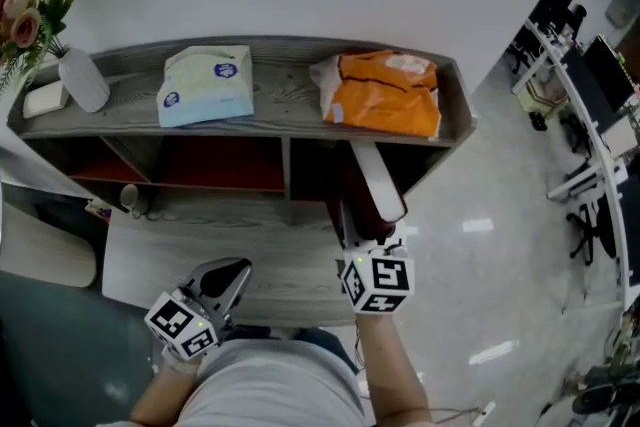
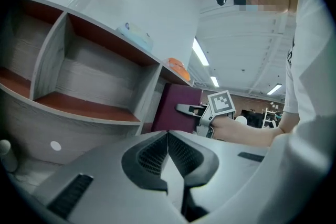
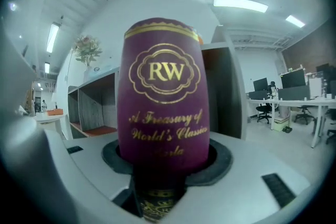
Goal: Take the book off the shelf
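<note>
A maroon book [image 3: 163,97] with gold lettering on its spine fills the right gripper view. My right gripper [image 3: 165,165] is shut on the lower spine, with both pads pressing its sides. From the head view, the book [image 1: 372,183] stands upright and juts from the front of the right compartment of the grey wooden shelf [image 1: 290,105], with the right gripper [image 1: 365,237] below it. The left gripper view shows the book [image 2: 176,107] and the right gripper [image 2: 186,109] beside the shelf's divider. My left gripper [image 2: 168,136] is shut on nothing and sits low at the left [image 1: 232,277].
On top of the shelf are a white vase with flowers [image 1: 80,80], a light blue packet [image 1: 205,85] and an orange bag [image 1: 385,95]. A white cup [image 1: 130,200] stands on the lower ledge. Office desks and chairs [image 1: 590,115] line the far right.
</note>
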A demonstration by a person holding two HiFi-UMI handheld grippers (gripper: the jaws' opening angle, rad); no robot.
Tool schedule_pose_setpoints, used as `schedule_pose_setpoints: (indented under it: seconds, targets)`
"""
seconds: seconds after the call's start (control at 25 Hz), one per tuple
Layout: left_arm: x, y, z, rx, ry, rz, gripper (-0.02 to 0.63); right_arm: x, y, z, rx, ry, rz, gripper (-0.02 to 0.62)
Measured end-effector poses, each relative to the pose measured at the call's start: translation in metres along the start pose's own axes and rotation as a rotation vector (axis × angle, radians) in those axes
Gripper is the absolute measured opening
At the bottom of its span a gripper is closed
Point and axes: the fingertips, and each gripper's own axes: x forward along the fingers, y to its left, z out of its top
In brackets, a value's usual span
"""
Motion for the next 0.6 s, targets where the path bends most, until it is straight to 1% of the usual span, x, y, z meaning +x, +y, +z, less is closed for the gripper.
schedule_pose_setpoints:
  seconds: [0.28, 0.44, 0.6]
  targets:
    - [0.029, -0.025, 0.000, 0.019, 0.031, -0.148, 0.015, -0.051, -0.017, -0.002, 0.024, -0.006, -0.094, 0.230]
    - [0.047, -0.038, -0.006, 0.026, 0.058, -0.222, 0.015, -0.076, -0.023, -0.010, 0.031, -0.008, -0.130, 0.230]
    - [0.062, -0.052, -0.009, 0.030, 0.081, -0.299, 0.015, -0.102, -0.030, -0.019, 0.044, -0.002, -0.184, 0.229]
